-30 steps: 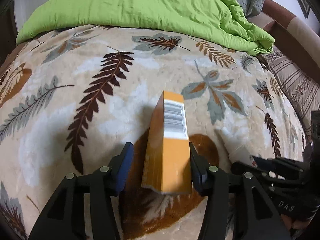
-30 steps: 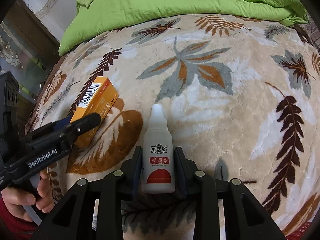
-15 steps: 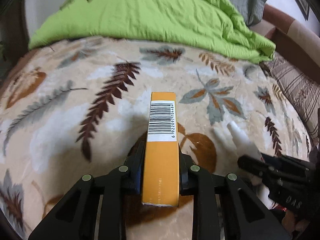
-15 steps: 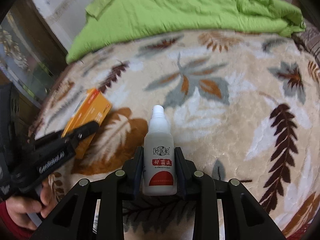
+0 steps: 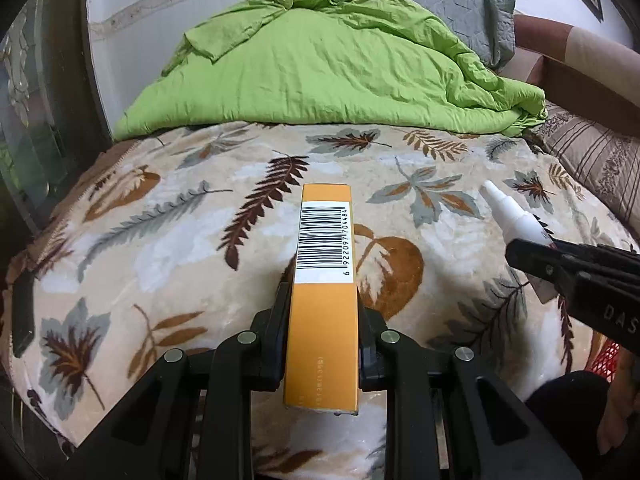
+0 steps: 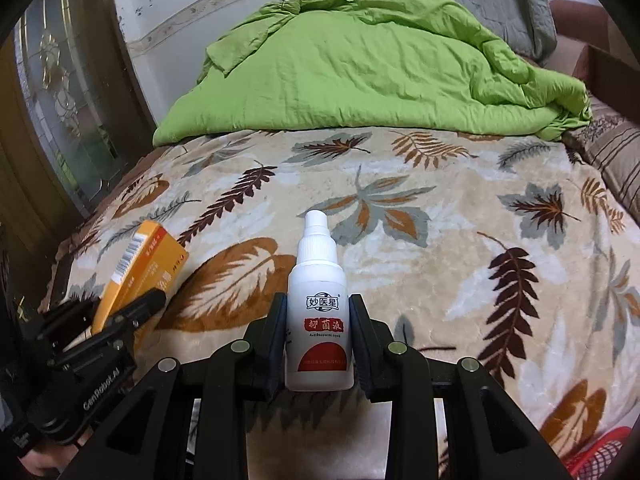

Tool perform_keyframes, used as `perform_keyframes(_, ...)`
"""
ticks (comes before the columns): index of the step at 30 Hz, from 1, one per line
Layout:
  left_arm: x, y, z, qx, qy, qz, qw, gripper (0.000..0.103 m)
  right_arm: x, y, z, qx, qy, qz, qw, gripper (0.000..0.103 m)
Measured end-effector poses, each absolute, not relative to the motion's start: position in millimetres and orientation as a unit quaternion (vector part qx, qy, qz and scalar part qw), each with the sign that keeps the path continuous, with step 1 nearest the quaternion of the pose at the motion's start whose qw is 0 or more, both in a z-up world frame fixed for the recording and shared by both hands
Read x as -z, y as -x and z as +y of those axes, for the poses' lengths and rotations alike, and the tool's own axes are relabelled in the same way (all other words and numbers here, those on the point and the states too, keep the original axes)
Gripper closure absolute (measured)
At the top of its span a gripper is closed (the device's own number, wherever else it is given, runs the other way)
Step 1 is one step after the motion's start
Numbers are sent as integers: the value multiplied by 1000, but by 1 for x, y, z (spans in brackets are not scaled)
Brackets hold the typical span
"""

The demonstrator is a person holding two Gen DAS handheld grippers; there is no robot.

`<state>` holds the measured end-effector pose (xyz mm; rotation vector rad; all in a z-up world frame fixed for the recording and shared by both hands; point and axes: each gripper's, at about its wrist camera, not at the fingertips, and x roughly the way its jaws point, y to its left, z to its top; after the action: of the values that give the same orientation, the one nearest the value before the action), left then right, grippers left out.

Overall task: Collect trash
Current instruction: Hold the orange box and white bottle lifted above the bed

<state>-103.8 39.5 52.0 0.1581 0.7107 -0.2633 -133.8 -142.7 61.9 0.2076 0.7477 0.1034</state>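
Note:
An orange carton (image 5: 323,300) with a barcode label is clamped between the pads of my left gripper (image 5: 322,336), lifted above the leaf-patterned blanket (image 5: 160,240). My right gripper (image 6: 319,340) is shut on a small white bottle (image 6: 319,320) with a red label, nozzle pointing away. In the left wrist view the bottle (image 5: 514,218) and the right gripper (image 5: 576,276) show at the right edge. In the right wrist view the carton (image 6: 140,272) and the left gripper (image 6: 100,340) sit at the lower left.
A green quilt (image 5: 328,68) is heaped at the far side of the bed with a grey pillow (image 5: 448,8) behind it. A striped pillow (image 5: 596,160) lies at right. A red mesh basket (image 6: 600,456) shows at the lower right. A glass door (image 6: 60,100) stands left.
My left gripper closed on the orange carton and lifted it. Both grippers rose and pulled back from the blanket, so more of the quilt and wall shows. The bottle stays gripped.

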Motion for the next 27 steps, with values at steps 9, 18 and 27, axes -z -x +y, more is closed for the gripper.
perform_keyframes(9,-59,118,39,130,-90,336,929,79,-66,156,-138,-54,-96,363,925,71)
perform_keyframes(18,-66,127,37,132,-95,326,931,79,-75,165,-132,-59,-97,355,928,71)
perform_keyframes(27,-66,129,42,133,-88,332,930,79,-85,170,-125,-65,-94,346,931,71)
